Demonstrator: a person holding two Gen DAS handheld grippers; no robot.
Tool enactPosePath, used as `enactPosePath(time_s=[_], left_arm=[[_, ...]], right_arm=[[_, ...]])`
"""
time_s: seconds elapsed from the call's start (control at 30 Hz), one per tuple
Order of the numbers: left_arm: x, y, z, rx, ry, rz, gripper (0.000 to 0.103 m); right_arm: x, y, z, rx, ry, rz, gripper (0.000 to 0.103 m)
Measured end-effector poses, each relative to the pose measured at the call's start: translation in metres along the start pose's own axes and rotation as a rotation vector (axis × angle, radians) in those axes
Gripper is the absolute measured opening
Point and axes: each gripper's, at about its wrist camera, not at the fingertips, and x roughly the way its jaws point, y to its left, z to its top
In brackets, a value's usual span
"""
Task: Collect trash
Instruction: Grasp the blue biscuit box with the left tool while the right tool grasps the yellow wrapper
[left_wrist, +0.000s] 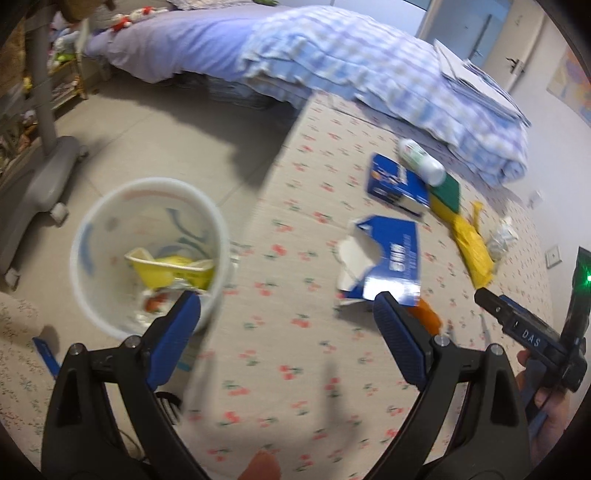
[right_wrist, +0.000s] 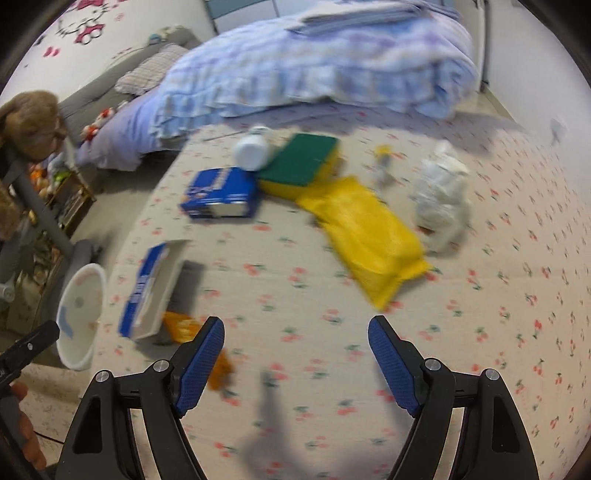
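Observation:
A white trash bin (left_wrist: 147, 254) stands on the floor beside the bed and holds yellow and white scraps; it also shows in the right wrist view (right_wrist: 79, 317). On the cherry-print sheet (left_wrist: 295, 369) lie a torn blue box (left_wrist: 384, 266) (right_wrist: 151, 288), a second blue box (left_wrist: 397, 184) (right_wrist: 221, 194), an orange wrapper (left_wrist: 428, 314) (right_wrist: 181, 326), a yellow bag (left_wrist: 472, 251) (right_wrist: 369, 236), crumpled white plastic (left_wrist: 502, 236) (right_wrist: 441, 195), a white bottle (left_wrist: 421, 160) (right_wrist: 253, 147) and a green-yellow sponge (left_wrist: 447, 192) (right_wrist: 303, 164). My left gripper (left_wrist: 288, 314) is open and empty over the bed edge. My right gripper (right_wrist: 295, 339) is open and empty above the sheet.
A folded blue checked quilt (left_wrist: 351, 70) (right_wrist: 332, 62) lies at the far side of the bed. A grey wheeled stand (left_wrist: 44, 147) and a cluttered shelf (left_wrist: 70, 77) are on the floor to the left. A grey sofa (right_wrist: 122, 74) stands behind.

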Motion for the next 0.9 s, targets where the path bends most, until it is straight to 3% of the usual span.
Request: enactPosePath(time_s=[0.2,0.4,0.6,0.7,0.73,0.87,0.9], left_arm=[[0.036,-0.042,0.002,0.044,0.054,-0.077,0.094],[0.056,-0.066,0.01,0.069,0.087,-0.122,0.078],[0.071,-0.068,0.014,0.061,0.119,-0.122,0.058],[0.071,-0.069,0.015,0.055,0.122,-0.135,0.053],[0.071,-0.07,0.015,0.056,0.12,-0.137,0.052],[0.063,-0.071,0.018,0.059,0.101,-0.159,0.049],[0.059,-0.07,0.019,0.058,0.091,-0.167,0.049]], right_arm=[[0.0,-0.04,0.014,0.002,0.0,-0.026,0.082],[0.022,-0.058,0.03,-0.034,0.045,-0.033,0.082],[0.04,-0.053,0.044,-0.092,0.063,-0.018,0.082],[0.05,-0.053,0.049,-0.098,0.073,-0.019,0.08],[0.053,-0.052,0.05,-0.101,0.078,-0.02,0.078],[0.058,-0.048,0.051,-0.145,0.07,-0.025,0.044],[0.057,-0.047,0.051,-0.15,0.077,-0.011,0.028]])
